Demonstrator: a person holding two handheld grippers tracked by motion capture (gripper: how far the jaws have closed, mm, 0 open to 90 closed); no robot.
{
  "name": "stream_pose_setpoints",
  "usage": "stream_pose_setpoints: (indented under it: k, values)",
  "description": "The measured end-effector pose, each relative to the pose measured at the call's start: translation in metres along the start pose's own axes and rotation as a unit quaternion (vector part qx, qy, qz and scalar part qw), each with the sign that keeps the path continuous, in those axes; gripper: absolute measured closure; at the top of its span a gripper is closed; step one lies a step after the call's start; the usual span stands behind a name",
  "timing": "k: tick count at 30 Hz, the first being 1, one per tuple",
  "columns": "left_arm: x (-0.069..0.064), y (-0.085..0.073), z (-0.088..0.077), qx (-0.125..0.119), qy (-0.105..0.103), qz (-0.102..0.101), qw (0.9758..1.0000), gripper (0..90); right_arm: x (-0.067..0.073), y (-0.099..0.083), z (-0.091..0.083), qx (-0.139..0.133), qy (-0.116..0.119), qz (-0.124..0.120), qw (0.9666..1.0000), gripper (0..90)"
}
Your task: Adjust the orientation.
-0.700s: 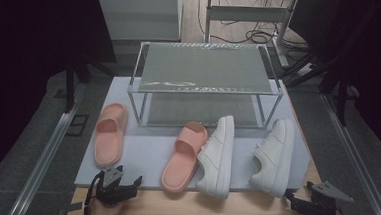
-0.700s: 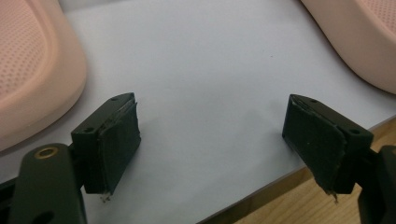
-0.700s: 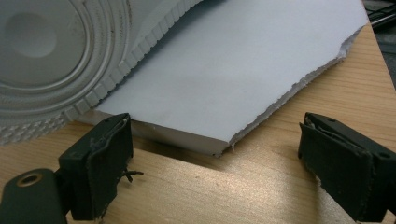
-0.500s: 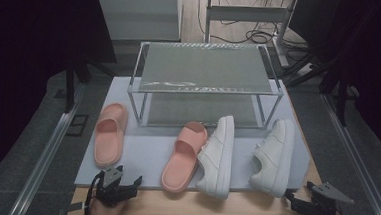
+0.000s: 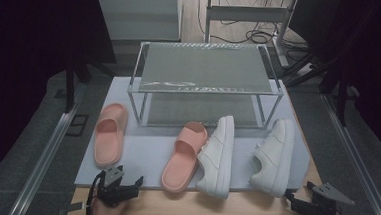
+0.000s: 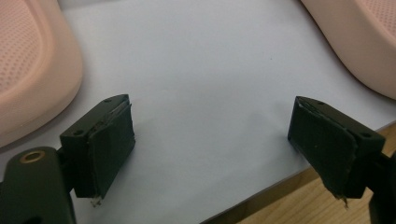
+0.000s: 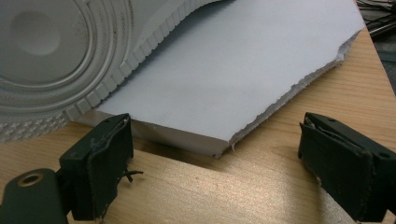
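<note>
Shoes lie in a row on the white board (image 5: 145, 155) that covers my wooden worktop (image 5: 252, 211): a pink slide (image 5: 109, 140) at the left, a second pink slide (image 5: 185, 156) touching a white sneaker (image 5: 217, 155) on its side, and another white sneaker (image 5: 272, 156) at the right. Behind them stands a two-tier rack (image 5: 205, 71). My left gripper (image 6: 210, 154) hovers over the board's near edge, jaws wide apart and empty. My right gripper (image 7: 215, 163) sits by the board's torn corner, jaws likewise spread, holding nothing.
</note>
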State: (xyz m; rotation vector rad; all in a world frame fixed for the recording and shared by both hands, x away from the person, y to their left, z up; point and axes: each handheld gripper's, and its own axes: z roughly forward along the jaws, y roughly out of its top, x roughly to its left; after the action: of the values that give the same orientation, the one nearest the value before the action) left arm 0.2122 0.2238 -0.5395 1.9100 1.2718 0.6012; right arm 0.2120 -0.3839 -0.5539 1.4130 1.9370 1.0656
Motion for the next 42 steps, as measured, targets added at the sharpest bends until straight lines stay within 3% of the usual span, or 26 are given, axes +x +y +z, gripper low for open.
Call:
stream_pose_setpoints:
  k: [22,42]
  values:
    - [0.003,0.003,-0.003,-0.004,-0.011,-0.012,0.9999,14.3,0.000,-0.001,0.000,-0.004,0.001,-0.001,1.0000,10.3]
    - [0.012,0.026,-0.010,0.000,-0.020,-0.012,0.9997,16.1,-0.001,-0.002,0.000,-0.007,0.001,0.000,1.0000,10.7]
